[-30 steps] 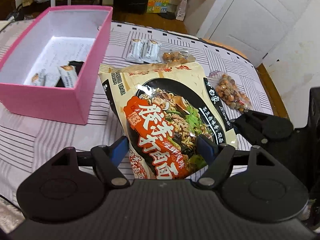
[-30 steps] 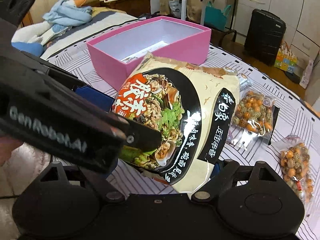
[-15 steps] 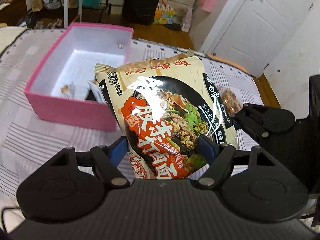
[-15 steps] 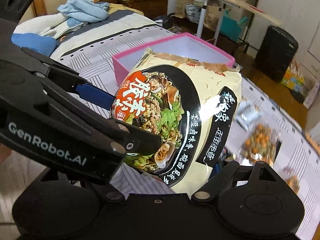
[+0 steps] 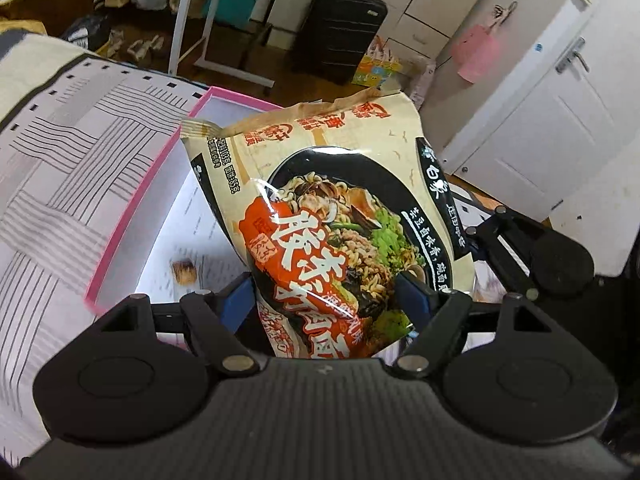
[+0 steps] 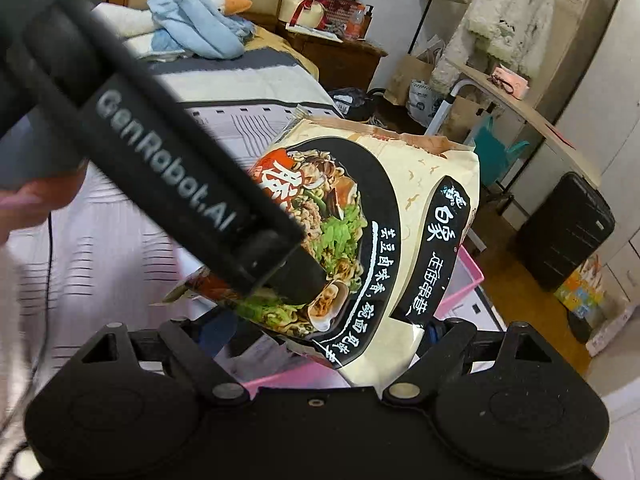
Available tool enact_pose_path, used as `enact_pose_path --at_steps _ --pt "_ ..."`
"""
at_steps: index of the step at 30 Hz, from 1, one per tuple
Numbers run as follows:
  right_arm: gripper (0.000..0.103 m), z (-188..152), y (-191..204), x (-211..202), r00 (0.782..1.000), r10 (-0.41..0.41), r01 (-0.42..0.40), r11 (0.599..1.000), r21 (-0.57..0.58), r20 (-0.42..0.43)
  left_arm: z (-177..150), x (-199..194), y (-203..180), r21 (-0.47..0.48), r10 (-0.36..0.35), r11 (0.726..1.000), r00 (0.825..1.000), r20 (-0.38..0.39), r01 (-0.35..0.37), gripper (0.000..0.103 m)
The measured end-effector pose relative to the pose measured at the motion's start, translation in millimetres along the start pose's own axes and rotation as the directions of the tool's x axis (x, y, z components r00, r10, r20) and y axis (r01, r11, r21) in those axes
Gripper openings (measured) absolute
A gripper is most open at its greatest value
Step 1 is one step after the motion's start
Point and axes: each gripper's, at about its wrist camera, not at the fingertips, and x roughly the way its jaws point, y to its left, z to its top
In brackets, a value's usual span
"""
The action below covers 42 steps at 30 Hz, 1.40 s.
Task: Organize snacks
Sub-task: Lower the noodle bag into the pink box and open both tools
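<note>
1. Step: carry phase of the sort. Noodle bag held off the bed, hanging over the pink box.
2. Left gripper: blue pads pressing the bag's lower end from both sides, so clamped on the bag, not empty.
3. Right gripper: also closed on the bag, at its lower right corner. One pad visible beside the bag edge; the other hidden behind the left gripper's body crossing the right-wrist view.
4. Bag pose: tilted, top seam pointing away and up, glossy face toward both cameras. Wide and puffy, roughly as broad as the box opening looks from here.
5. Box state: open, white floor mostly bare, one small brown snack lying near the close wall. Left-wrist view blurred there, so wrapper type unclear.
6. Box position: bag's lower edge looks above the near pink wall in the right-wrist view; far corner visible past the bag.
7. Next move, as judged: lay the bag flatter, lower into the box, then release both sides together. Needs both hands to descend in step so the film does not twist.
8. Risk: bag corner catching on the rim, or landing on the small snack. Slick film may slip if one side lets go first.
</note>
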Motion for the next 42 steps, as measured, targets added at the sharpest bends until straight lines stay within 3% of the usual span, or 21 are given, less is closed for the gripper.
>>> enact_pose_path --at_steps 5,10,16,24,27,30,37,40,42 --pt "0.090 9 -25 37 0.997 0.078 -0.077 0.996 0.037 -0.030 19 35 22 -0.039 0.005 0.999 0.999 -0.045 -0.007 0.076" --pt "0.089 24 -31 61 0.994 0.059 -0.063 0.997 -0.046 -0.096 44 70 47 -0.142 -0.044 0.989 0.994 -0.101 0.030 0.076" --pt "0.088 36 -43 93 0.968 0.151 -0.170 0.982 -0.081 -0.202 49 101 74 -0.259 -0.055 0.966 0.987 -0.151 0.014 0.076" --pt "0.088 28 -38 105 0.967 0.109 -0.139 0.983 -0.121 -0.229 49 119 85 -0.258 -0.054 0.966 0.987 -0.148 0.015 0.076" --pt "0.088 24 -29 104 0.980 0.018 -0.055 0.982 -0.183 -0.197 44 114 75 -0.181 0.061 0.980 0.992 -0.108 -0.079 0.077" --pt "0.088 22 -23 94 0.983 -0.036 -0.003 0.977 -0.212 -0.181 38 109 69 -0.124 0.094 0.987 0.992 -0.084 -0.104 0.076" --pt "0.088 1 -36 11 1.000 -0.004 0.003 0.998 0.055 0.009 23 69 48 -0.025 0.061 0.998 0.998 -0.031 -0.061 0.072" --pt "0.088 -18 -45 -29 0.993 -0.063 0.047 0.986 0.158 0.097 20 49 30 0.032 0.037 0.999 0.999 0.012 -0.037 0.069" --pt "0.088 -31 -54 -49 0.988 -0.116 0.088 0.967 0.239 0.103 14 33 15 0.076 0.017 0.997 0.999 0.040 -0.020 0.067"
